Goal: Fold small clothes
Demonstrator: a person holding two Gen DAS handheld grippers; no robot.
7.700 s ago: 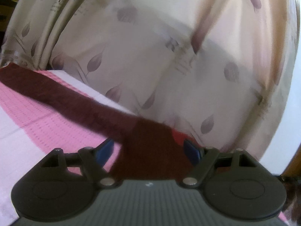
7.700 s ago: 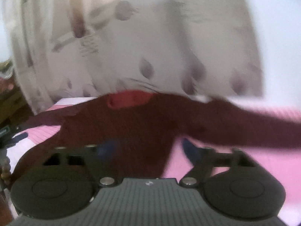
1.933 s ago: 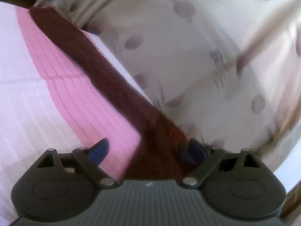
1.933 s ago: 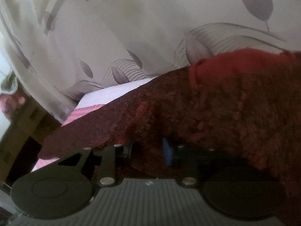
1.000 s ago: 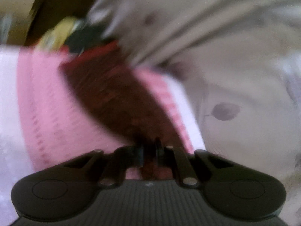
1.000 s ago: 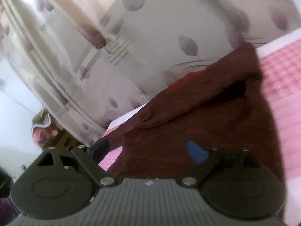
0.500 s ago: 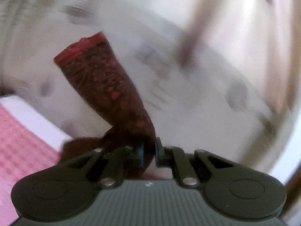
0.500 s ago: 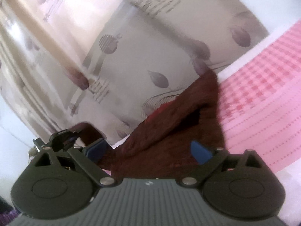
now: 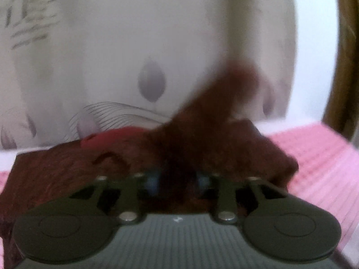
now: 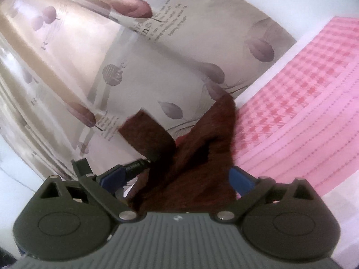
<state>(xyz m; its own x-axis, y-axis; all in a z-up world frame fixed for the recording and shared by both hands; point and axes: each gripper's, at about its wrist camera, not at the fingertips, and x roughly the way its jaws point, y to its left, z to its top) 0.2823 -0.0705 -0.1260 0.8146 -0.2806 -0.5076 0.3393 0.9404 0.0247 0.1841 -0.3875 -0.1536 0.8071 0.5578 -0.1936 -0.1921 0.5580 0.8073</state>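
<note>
In the left wrist view, the left gripper [image 9: 177, 182] sits low in the middle of the frame. Its blue pads [image 9: 152, 182] are a little apart, with the dark red sweater [image 9: 67, 168] between them, and the blur hides whether they pinch it. The sweater lies across the middle on the pink bedspread [image 9: 318, 157], and one sleeve [image 9: 215, 103] sticks up toward the upper right, in front of the leaf curtain [image 9: 152, 85]. In the right wrist view, the right gripper [image 10: 177, 177] is wide apart with the sweater under it at bottom middle
</note>
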